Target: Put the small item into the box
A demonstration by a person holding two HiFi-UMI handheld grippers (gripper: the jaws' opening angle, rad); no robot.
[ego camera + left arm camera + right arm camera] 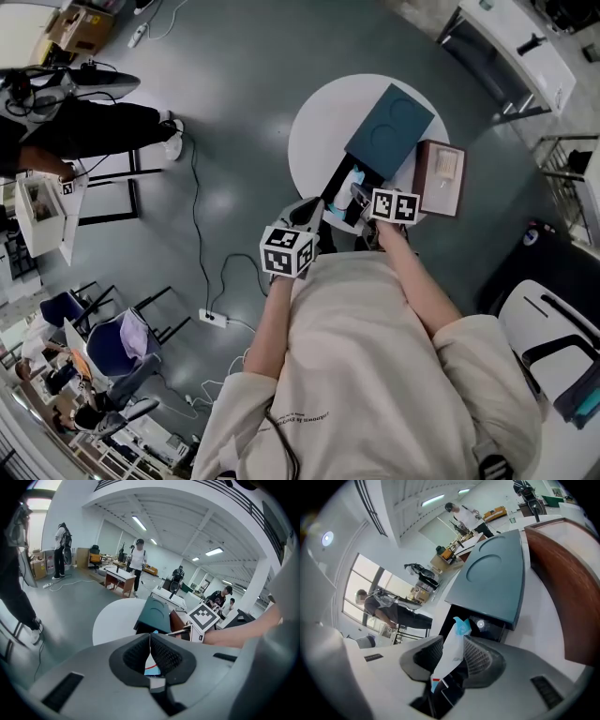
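Right gripper (453,638) jaws parted, small white-blue packet (449,654) loose between them, open black box (489,624) just beyond, left gripper (150,641) jaws closed together, empty.

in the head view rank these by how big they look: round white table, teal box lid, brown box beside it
1. Round white table: clearly largest.
2. Teal rectangular box lid.
3. Brown rectangular box with a pale inside: smallest, not far behind the lid.
All sit at table height, so nearness barely skews this.
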